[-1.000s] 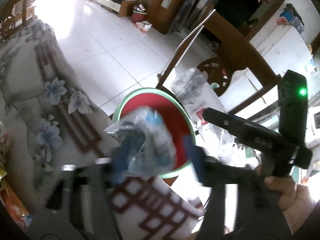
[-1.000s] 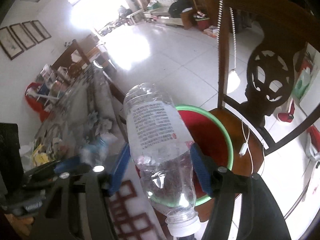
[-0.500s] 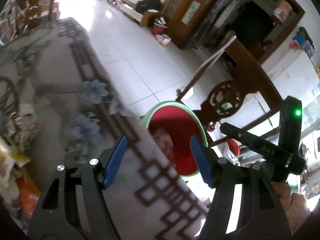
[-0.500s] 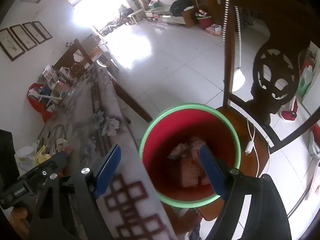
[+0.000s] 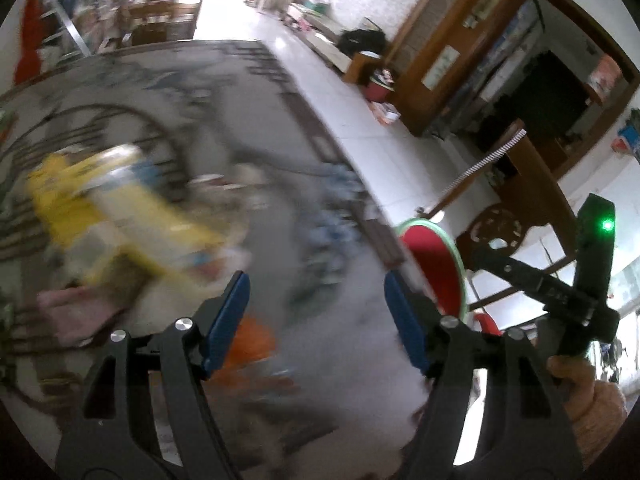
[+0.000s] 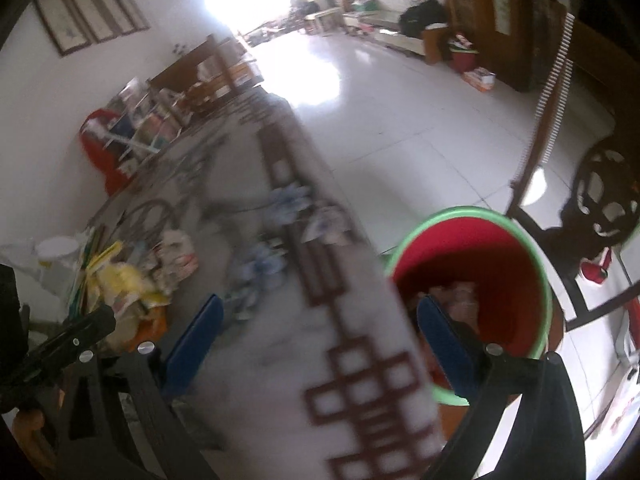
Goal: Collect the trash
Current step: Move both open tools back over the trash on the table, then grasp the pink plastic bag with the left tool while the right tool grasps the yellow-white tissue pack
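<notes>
A red bin with a green rim stands on a chair seat beside the table, with crumpled trash at its bottom. In the left wrist view the bin lies right of my fingers. My left gripper hovers over the patterned tablecloth, its jaws opening with nothing between them. A blurred pile of yellow wrappers and an orange wrapper lies to its left. My right gripper is over the table edge, its jaws opening wide and empty. The yellow wrappers lie far left of it.
A dark wooden chair holds the bin, its carved back rising behind. A white tub stands at the table's far left. White tiled floor stretches beyond the table edge. A hand grips the other tool at the right.
A second ago the left gripper held a crumpled wrapper and the right a clear bottle over the bin. Both were let go, and both grippers swung from the bin towards the table, jaws wider.
</notes>
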`<state>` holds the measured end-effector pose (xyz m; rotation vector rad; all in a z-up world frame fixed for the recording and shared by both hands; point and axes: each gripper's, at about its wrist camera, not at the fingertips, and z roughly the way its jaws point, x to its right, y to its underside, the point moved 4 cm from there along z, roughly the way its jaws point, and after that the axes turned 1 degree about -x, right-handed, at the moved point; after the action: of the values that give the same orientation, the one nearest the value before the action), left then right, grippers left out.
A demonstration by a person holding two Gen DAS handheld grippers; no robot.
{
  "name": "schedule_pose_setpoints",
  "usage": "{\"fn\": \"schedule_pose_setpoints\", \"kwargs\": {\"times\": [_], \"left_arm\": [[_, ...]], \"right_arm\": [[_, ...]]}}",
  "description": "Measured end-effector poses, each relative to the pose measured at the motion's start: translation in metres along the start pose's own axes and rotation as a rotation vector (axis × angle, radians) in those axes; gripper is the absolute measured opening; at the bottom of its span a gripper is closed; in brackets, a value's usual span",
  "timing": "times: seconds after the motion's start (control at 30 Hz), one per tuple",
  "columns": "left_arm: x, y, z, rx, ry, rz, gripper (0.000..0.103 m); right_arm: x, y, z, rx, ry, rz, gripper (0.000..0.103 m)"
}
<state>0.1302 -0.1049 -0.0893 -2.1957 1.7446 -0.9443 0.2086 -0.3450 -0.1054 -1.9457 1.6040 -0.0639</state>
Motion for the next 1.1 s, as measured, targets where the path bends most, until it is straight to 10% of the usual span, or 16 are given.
{"fn": "schedule_pose_setpoints", "kwargs": {"times": [0.4,0.87,1.1], "left_arm": [[-0.148,0.028,-0.029,-0.049,-0.265,0.036,0.067],[-0.148,0.026,0.03,-0.19,-0.211,0.274,0.068],[-0.174,0.031,0.022,-0.189,-0.154,0.104,0.045]], "right_arm": [[-0.11,0.034,0.024,-0.053,-0.066,-0.082,0.094],[-0.194,0.069,0.036,-0.12,-0.135,-0.161,0.094],[-0.201,0.066,0.045,-0.133,-0.117,-0.184,0.094]]}}
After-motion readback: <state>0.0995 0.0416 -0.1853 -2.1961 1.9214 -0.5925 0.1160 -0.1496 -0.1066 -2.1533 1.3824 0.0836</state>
